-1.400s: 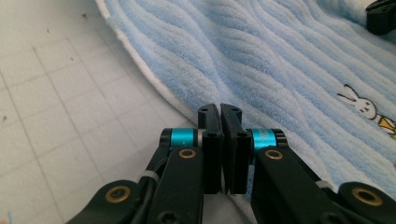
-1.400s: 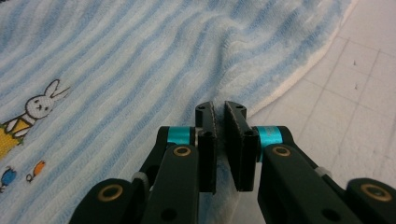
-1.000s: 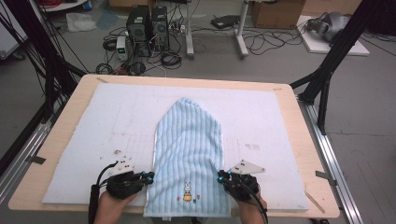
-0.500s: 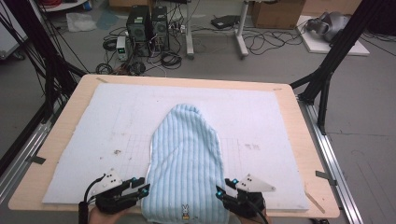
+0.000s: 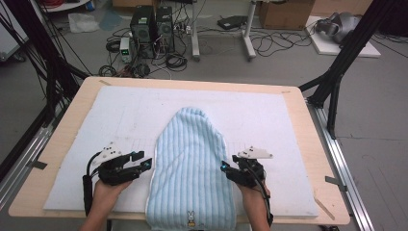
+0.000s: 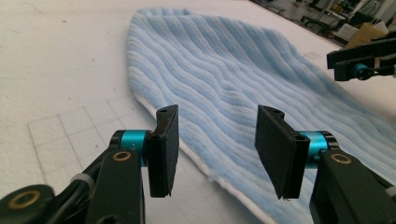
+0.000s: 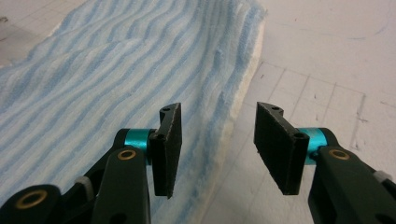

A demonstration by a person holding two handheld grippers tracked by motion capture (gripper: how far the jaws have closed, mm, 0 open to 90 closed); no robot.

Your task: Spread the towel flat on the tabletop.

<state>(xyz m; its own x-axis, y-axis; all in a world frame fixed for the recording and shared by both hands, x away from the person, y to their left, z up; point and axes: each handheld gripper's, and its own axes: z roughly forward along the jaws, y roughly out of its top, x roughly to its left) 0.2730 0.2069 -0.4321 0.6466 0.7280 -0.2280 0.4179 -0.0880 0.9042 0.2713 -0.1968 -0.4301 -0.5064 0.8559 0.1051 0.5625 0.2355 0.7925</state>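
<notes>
A light blue ribbed towel (image 5: 192, 168) is laid flat on the white padded mat (image 5: 269, 120) that covers the wooden worktop (image 5: 308, 144). The towel is folded to a long shape with a rounded end at 12 o'clock and a straight hem at 6 o'clock, where a small rabbit emblem (image 5: 191, 220) is stitched. Its near hem reaches the mat's front edge.

The left gripper (image 5: 143, 160) is held at the towel's 9 o'clock edge, its jaws roughly half open with nothing gripped; they have just been opening. In the left gripper view, the towel's white-backed edge (image 6: 205, 172) is seen lying on the mat beyond the gap between the jaws, untouched by the pads.

The right gripper (image 5: 228, 164) is held at the towel's 3 o'clock edge, its jaws likewise about half open and empty. In the right gripper view, the towel's thick folded edge (image 7: 233, 107) runs ahead of the gap, clear of both pads.

Faint pencil grid lines (image 7: 322, 102) are marked on the mat
</notes>
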